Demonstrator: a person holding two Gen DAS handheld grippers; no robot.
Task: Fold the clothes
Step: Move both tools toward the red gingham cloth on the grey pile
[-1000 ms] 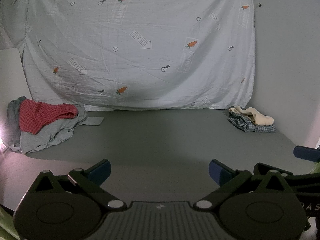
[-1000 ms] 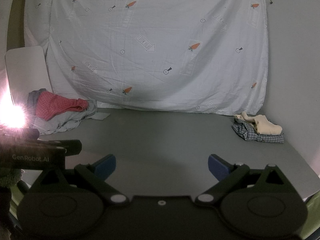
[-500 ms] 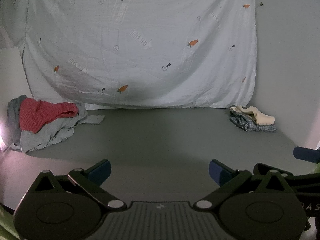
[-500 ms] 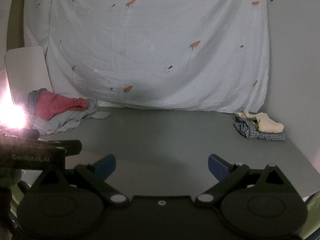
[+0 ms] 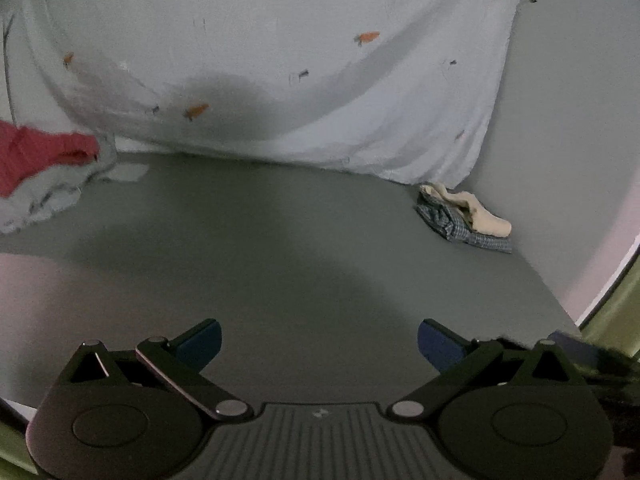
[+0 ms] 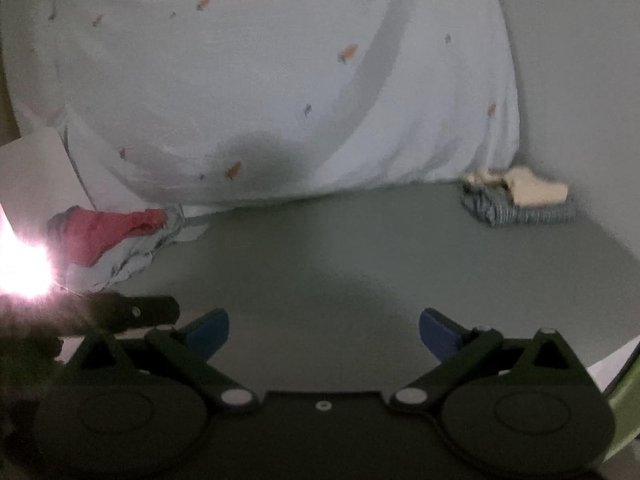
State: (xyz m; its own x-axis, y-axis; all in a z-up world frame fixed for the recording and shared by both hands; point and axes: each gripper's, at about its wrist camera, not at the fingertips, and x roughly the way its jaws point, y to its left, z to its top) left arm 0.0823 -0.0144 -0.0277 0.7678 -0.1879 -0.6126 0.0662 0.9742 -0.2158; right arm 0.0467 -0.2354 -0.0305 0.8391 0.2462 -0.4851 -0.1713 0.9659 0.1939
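A heap of unfolded clothes lies at the table's far left: a red checked garment on top of a grey garment. At the far right sits a folded stack, a cream piece on a blue plaid one. My left gripper hangs open over the bare near part of the grey table, with nothing between its blue pads. My right gripper is likewise open and empty. Both are far from any clothing.
A white sheet printed with carrots hangs behind the table. A bright lamp glare sits at the left of the right wrist view, with the left gripper's dark body beside it. The table's right edge is close.
Both cameras have tilted and pushed forward over the table; the view is blurred. The left view swung left, the right view rolled. Both grippers stay open, and no clothing has moved.
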